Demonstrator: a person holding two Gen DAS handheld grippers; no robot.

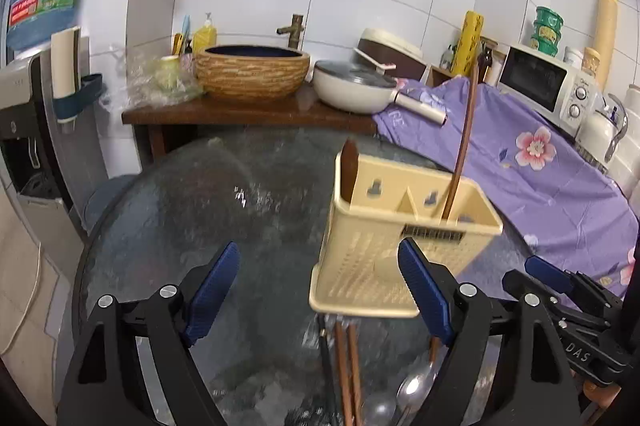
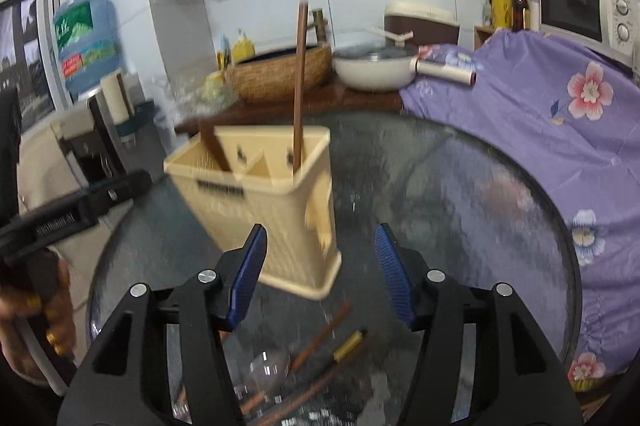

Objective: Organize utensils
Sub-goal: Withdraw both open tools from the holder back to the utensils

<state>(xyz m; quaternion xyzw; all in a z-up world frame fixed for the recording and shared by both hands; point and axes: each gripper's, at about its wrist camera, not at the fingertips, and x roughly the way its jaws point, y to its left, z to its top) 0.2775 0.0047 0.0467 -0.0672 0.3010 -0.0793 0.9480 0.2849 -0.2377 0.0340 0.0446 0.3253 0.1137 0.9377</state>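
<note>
Glass table [image 1: 168, 226] bears a cream caddy [image 1: 400, 246]; left gripper [image 1: 320, 290] and right gripper [image 2: 320, 274] both gape empty.

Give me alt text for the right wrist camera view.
A cream utensil holder stands on a round glass table, with one chopstick upright in it. The open right gripper hovers empty above loose chopsticks and a spoon.
</note>
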